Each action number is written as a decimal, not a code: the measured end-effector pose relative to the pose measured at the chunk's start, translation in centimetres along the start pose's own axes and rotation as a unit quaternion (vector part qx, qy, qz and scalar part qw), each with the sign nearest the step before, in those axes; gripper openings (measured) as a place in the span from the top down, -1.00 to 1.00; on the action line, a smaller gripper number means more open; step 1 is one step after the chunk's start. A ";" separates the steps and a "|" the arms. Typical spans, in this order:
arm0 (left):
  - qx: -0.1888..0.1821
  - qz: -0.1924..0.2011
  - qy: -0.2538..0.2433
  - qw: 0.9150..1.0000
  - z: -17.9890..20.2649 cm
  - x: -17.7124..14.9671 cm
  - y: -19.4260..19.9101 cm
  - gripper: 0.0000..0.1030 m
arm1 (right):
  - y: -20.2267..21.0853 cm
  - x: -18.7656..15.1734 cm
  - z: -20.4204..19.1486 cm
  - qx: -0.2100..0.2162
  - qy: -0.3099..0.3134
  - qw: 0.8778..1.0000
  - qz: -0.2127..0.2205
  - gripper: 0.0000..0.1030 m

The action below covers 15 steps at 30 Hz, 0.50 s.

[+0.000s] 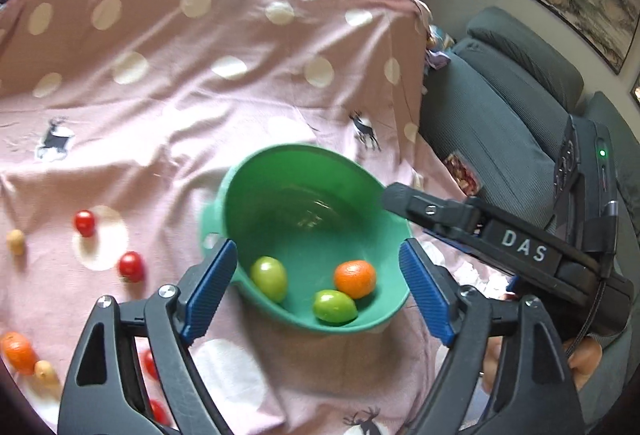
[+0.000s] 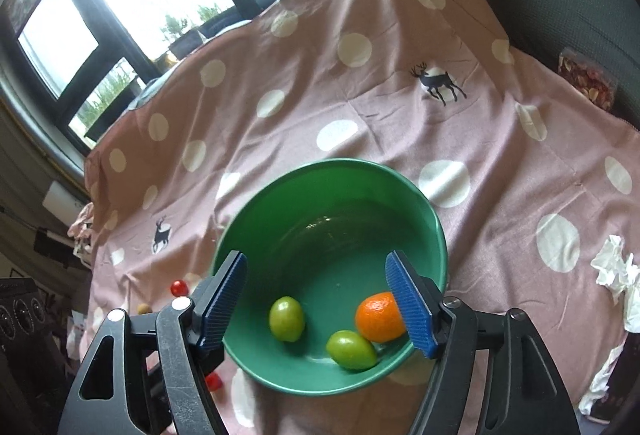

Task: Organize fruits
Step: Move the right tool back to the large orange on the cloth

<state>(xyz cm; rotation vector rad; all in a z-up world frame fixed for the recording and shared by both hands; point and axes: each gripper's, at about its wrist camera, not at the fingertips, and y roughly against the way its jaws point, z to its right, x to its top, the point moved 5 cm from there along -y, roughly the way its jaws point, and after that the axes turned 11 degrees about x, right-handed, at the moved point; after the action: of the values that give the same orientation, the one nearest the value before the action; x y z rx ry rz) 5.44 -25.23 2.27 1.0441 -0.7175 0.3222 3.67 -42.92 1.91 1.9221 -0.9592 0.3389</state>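
A pink polka-dot cloth (image 1: pixel 168 83) printed with small dark deer is covering the whole work surface, and a grey sofa (image 1: pixel 508 103) is sitting just beside its right edge. Near the middle of the cloth a green bowl (image 1: pixel 280 175) is resting, tilted a little in the left wrist view.

The left gripper (image 1: pixel 318 271) is hanging over the near rim of the bowl, pointing down and forward, its blue-padded fingers (image 1: pixel 212 287) standing wide apart with nothing between them. The right gripper (image 2: pixel 316 295) is hovering over the same bowl from the right, its body showing in the left wrist view as a black bar marked DAS; its fingers (image 2: pixel 412 307) are likewise spread apart and holding nothing, the right pad lying in front of the orange fruit.

Inside the bowl an orange fruit (image 1: pixel 355 278) is lying beside two green fruits, one (image 1: pixel 269 278) to the left and the other (image 1: pixel 334 306) nearest the rim, touching the orange one.

Out on the cloth to the left, red cherry tomatoes (image 1: pixel 85 222) are lying scattered, with another orange fruit (image 1: pixel 17 351) and two small tan fruits (image 1: pixel 16 241) near the edge. A crumpled white tissue (image 2: pixel 616 275) is lying at the right.
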 end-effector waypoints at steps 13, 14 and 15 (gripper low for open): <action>0.135 0.079 0.108 0.982 -14.3 -2.3 10.5 -0.98 | 0.5 -2.1 -10.1 0.115 0.083 0.990 0.024 -0.65; 0.145 0.082 0.120 0.979 -15.8 -2.7 11.1 -0.98 | 0.0 -2.5 -11.0 0.125 0.089 0.988 0.014 -0.65; 0.156 0.083 0.130 0.976 -17.1 -3.1 11.6 -0.98 | -0.6 -3.1 -12.0 0.134 0.097 0.986 0.002 -0.65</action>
<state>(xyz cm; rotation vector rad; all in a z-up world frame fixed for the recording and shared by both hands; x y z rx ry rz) 3.20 -4.42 2.71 1.2119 -0.5276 0.7208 3.81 -31.26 6.10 2.0822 -0.8205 0.6742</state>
